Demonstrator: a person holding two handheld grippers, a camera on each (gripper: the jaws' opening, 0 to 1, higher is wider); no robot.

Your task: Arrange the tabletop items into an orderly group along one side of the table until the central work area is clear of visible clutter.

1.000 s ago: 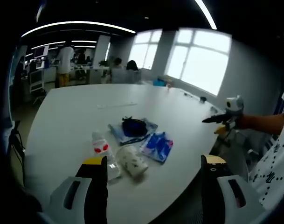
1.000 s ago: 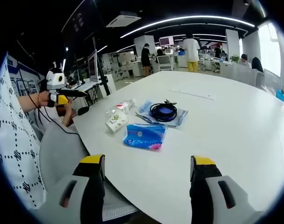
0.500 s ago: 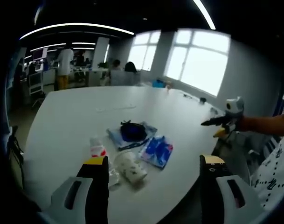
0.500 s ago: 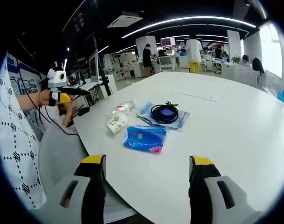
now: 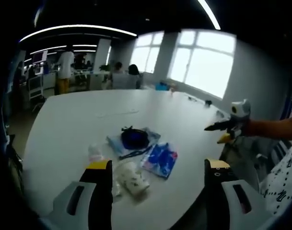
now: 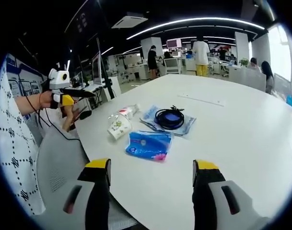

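Left gripper view: my left gripper (image 5: 157, 179) gapes empty; the paper cup (image 5: 130, 178) now sits nearer my fingers. My right gripper (image 6: 153, 179) gapes too.

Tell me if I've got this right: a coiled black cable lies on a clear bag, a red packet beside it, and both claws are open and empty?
Nearly. The packet is blue, not red, as the right gripper view shows. The black cable does lie on the clear bag, and both claws are open and empty.
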